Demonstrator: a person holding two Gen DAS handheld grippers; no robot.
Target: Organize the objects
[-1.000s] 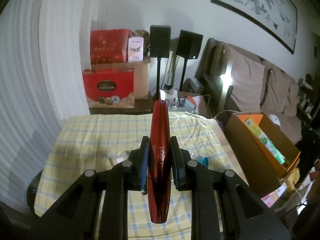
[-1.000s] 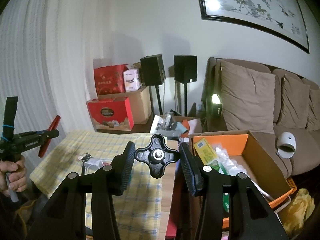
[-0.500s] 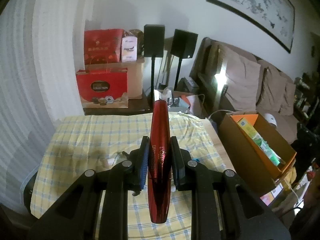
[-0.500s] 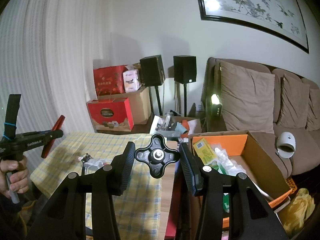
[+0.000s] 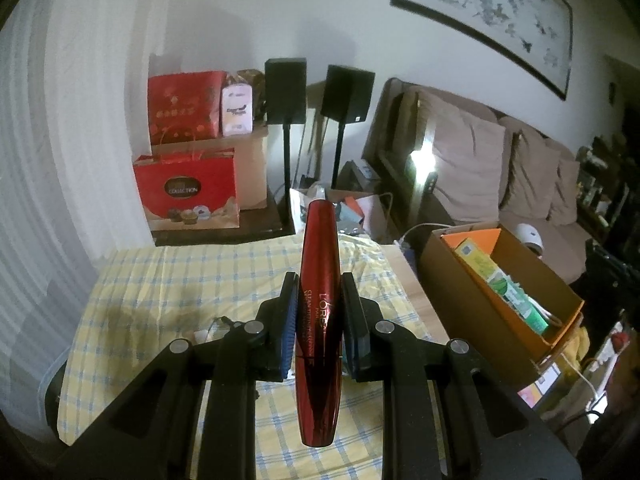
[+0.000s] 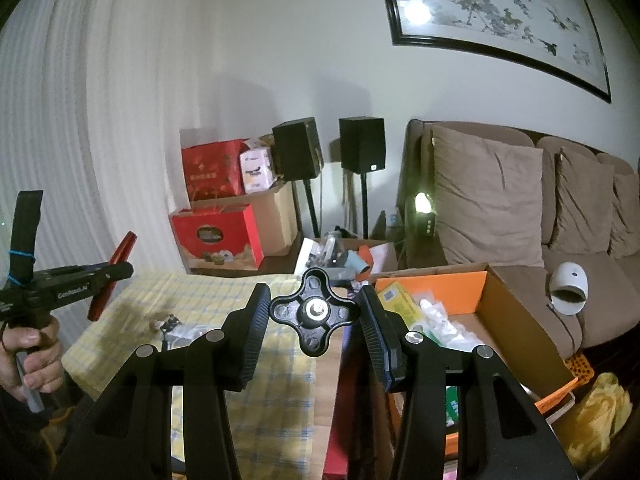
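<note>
A red mascara tube [image 5: 319,316] is clamped in the left gripper [image 5: 318,316] above the bench [image 5: 132,292], a black knob [image 6: 315,313] is pinched by the right gripper [image 6: 312,316], and the cardboard box [image 5: 452,280] beside the bench is probably where both get dropped next.

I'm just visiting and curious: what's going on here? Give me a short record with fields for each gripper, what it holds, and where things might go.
left gripper: shut on a red mascara tube, held above the table
right gripper: clamped on a black cross-shaped knob
table: covered by a yellow checked cloth
likely destination: open cardboard box beside the table, already holding packets
person: a hand grips the left tool's handle
</note>
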